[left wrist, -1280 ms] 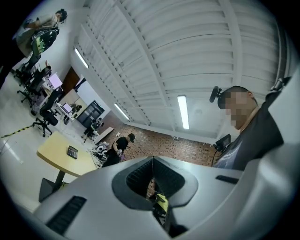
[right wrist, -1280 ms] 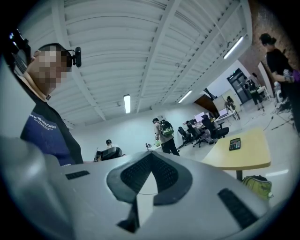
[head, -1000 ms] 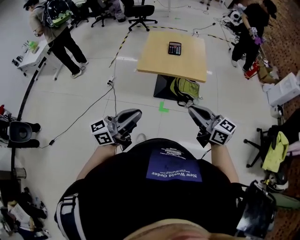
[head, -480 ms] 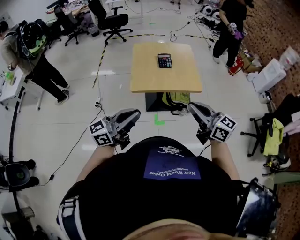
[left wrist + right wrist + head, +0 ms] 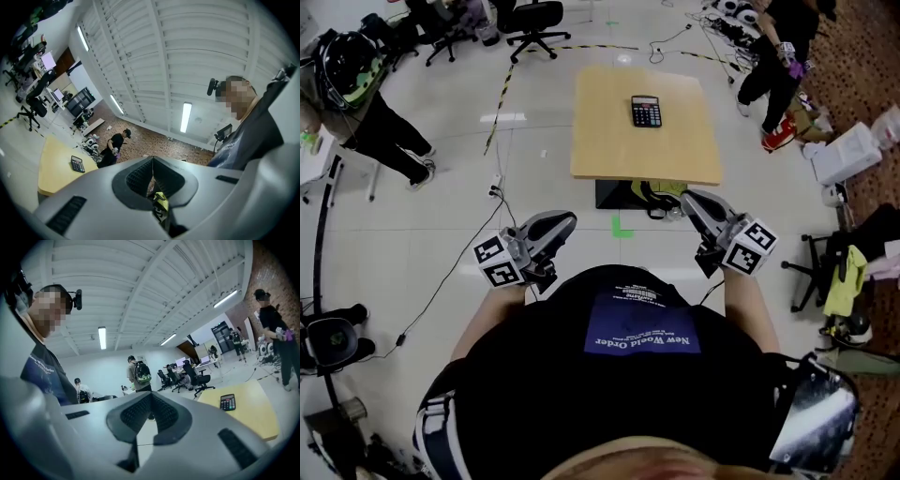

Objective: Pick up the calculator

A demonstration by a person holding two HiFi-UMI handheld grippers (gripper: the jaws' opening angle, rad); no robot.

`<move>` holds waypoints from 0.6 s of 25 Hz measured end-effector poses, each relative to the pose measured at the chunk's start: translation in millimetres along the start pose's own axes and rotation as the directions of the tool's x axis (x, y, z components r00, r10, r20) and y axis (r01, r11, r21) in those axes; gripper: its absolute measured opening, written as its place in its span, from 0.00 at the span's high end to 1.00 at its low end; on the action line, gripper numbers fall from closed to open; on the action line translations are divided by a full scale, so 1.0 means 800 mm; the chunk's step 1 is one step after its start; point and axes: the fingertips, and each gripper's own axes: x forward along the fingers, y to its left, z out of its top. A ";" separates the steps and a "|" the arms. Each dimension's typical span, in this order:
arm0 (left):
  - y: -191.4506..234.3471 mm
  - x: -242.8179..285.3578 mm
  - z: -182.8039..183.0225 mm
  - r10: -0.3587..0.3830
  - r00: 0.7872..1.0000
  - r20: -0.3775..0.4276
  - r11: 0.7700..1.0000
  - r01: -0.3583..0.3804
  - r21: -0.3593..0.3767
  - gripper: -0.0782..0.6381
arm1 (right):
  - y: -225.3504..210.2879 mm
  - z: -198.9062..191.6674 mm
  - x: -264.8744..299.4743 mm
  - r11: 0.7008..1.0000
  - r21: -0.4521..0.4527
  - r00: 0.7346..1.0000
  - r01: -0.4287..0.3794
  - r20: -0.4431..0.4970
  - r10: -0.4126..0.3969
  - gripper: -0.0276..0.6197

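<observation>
The calculator (image 5: pixel 646 111) is a small black rectangular slab. It has a pale display strip along its far end, and rows of small keys fill the rest of its face. It lies flat on the square light-wood tabletop (image 5: pixel 609 150), in the far half and a little right of the middle, with bare wood all round it. It also shows in the left gripper view (image 5: pixel 77 164), low at the left. In the right gripper view (image 5: pixel 228 402) it sits at the right, on the same pale top.

My left gripper (image 5: pixel 567 221) and my right gripper (image 5: pixel 689 199) are held out in front of my black shirt, over the white tiled floor. Both are on the near side of the table and well apart from the calculator. The left gripper's ribbed dark pads (image 5: pixel 140 176) meet in a closed seam with nothing pinched between them. The right gripper's pads (image 5: pixel 161 413) also press together at their tips, empty, and only a sliver of floor shows through the slot below.

A yellow-green bag (image 5: pixel 661 190) rests against the dark base under the table, and I cannot tell what it holds. A white box (image 5: pixel 848 155) stands on the floor to the right, and I cannot make out its contents either.

A person in dark clothes (image 5: pixel 773 56) stands beyond the table's far right corner.
</observation>
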 end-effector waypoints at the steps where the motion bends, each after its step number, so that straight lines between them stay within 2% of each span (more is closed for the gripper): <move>1: 0.009 0.004 0.003 0.018 1.000 0.005 1.000 -0.018 -0.002 0.88 | -0.011 0.004 0.006 1.000 0.002 1.000 -0.003 0.004 0.003 0.98; 8: 0.071 0.076 0.002 0.148 0.989 0.000 0.987 -0.147 0.069 0.88 | -0.127 0.019 0.033 0.996 -0.054 0.998 -0.065 -0.019 0.064 0.98; 12: 0.114 0.128 0.013 0.244 0.969 0.032 0.965 -0.246 0.093 0.88 | -0.194 0.030 0.061 0.979 -0.154 0.988 -0.132 -0.101 0.117 0.98; 15: 0.138 0.181 0.008 0.286 0.958 0.026 0.953 -0.287 0.099 0.88 | -0.244 0.044 0.066 0.962 -0.199 0.976 -0.187 -0.148 0.160 0.98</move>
